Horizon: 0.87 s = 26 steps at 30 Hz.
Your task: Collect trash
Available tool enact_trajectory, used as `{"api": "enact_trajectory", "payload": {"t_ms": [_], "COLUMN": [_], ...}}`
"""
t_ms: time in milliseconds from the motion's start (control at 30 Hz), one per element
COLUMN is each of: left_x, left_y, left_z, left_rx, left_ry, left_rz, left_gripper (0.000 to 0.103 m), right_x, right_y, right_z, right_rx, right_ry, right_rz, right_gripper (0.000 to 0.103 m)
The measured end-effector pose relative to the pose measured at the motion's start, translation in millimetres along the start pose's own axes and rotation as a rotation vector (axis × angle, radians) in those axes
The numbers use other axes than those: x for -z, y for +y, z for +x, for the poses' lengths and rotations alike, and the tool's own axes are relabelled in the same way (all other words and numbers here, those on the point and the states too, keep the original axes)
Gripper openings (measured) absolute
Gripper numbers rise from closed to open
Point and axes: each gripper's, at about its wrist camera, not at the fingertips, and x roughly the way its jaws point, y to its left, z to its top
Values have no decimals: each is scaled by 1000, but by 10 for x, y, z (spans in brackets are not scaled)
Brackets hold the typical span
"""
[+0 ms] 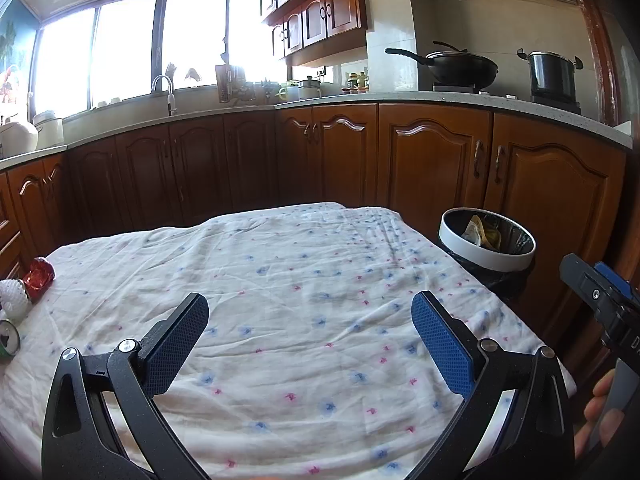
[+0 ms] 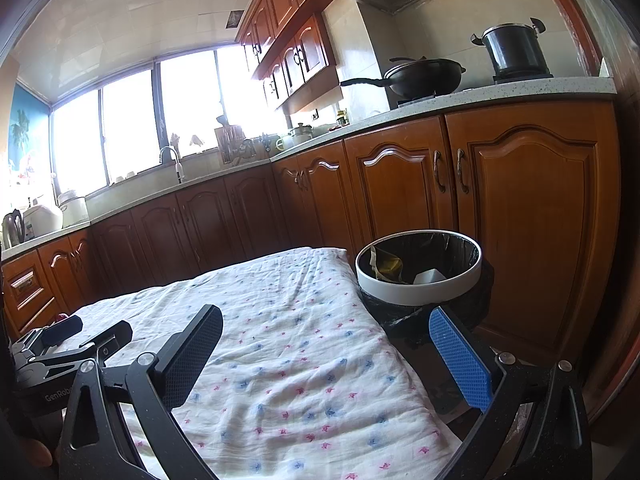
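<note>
My left gripper is open and empty above the floral tablecloth. At the cloth's left edge lie a crumpled red wrapper, a white foam net and a can. A white-rimmed trash bin with a black liner stands off the table's far right corner and holds some trash. My right gripper is open and empty over the table's right edge, just short of the bin. The left gripper also shows in the right wrist view.
Wooden kitchen cabinets run behind the table and bin. The counter holds a wok, a pot and a sink faucet. The right gripper's body sits at the right edge of the left wrist view.
</note>
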Motion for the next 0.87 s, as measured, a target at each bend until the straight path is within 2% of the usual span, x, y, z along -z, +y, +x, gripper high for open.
{"api": "enact_trajectory", "payload": {"t_ms": [567,867], "left_x": [-11,-38], "left_y": [46,139], "left_z": [58,154], "left_rx": [14,33], "left_ry": [15,48], "left_rz": [3,-19], "left_gripper": [103,103], "right_x": [-24,-63], "right_y": [2,59], "right_z": [60,261], "right_rx": [-11,-27], "right_ry": [21,108], "right_rz": [0,2], "right_gripper": [103,103]}}
